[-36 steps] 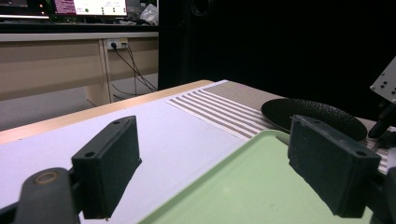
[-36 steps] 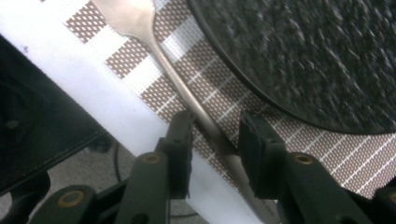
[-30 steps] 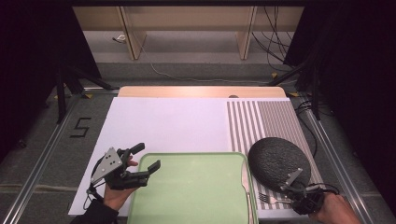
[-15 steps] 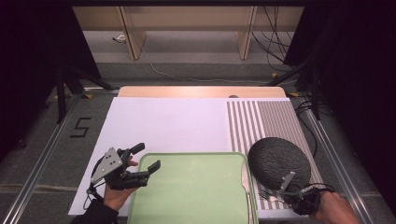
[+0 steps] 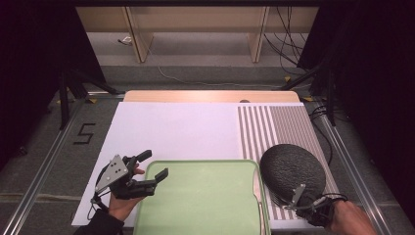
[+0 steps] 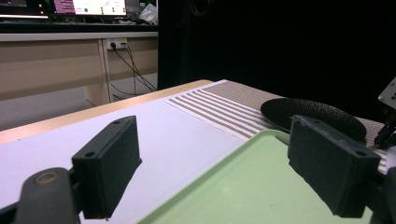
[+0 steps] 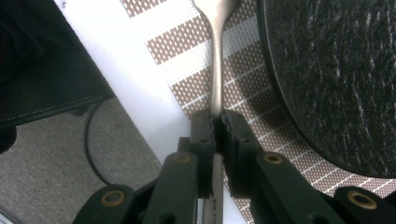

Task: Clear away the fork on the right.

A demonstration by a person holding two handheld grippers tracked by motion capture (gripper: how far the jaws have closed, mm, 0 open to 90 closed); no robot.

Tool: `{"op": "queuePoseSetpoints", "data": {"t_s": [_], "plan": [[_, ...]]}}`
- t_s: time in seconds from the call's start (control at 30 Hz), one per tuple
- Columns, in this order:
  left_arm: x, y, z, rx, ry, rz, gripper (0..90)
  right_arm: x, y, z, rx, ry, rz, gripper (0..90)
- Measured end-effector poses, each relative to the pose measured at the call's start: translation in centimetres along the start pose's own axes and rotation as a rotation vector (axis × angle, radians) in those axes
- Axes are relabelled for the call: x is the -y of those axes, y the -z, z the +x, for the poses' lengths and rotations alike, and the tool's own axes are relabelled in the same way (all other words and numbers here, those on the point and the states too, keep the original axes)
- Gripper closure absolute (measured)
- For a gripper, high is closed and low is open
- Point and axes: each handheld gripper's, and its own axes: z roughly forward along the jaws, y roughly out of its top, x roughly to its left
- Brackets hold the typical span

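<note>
Black tongs (image 5: 155, 165), brass-ringed pivot screws

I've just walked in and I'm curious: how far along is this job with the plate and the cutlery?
Early on. Done: the right gripper has just closed its jaws on the metal cutlery handle, which lies on the striped mat beside the dark plate. In hand: that grip. The left gripper waits open at the green tray. Left: probably lifting the cutlery and moving it.
</note>
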Motion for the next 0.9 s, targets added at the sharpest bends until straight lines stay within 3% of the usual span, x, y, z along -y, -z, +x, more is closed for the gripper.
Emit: {"op": "queuePoseSetpoints", "data": {"t_s": [0.3, 0.4, 0.47, 0.63, 0.77, 0.9], "plan": [[0.0, 0.0, 0.0, 0.0, 0.001, -0.001, 16.6, -0.1, 0.2, 0.4, -0.017, 0.011, -0.031, 84.0], [0.0, 0.0, 0.0, 0.001, 0.001, -0.002, 16.5, -0.1, 0.5, 0.4, -0.029, 0.024, -0.073, 84.1], [0.0, 0.0, 0.0, 0.001, 0.002, -0.002, 16.6, -0.3, 0.9, 0.5, -0.034, 0.009, -0.104, 84.1], [0.0, 0.0, 0.0, 0.001, 0.001, -0.002, 16.6, -0.5, 1.7, 0.4, -0.091, 0.004, -0.247, 84.1], [0.0, 0.0, 0.0, 0.0, 0.0, -0.002, 16.6, -0.6, 2.3, 0.4, -0.142, -0.056, -0.343, 84.2], [0.0, 0.0, 0.0, -0.001, 0.001, -0.002, 16.6, -0.7, 3.0, 0.3, -0.199, -0.085, -0.451, 84.1]]}}
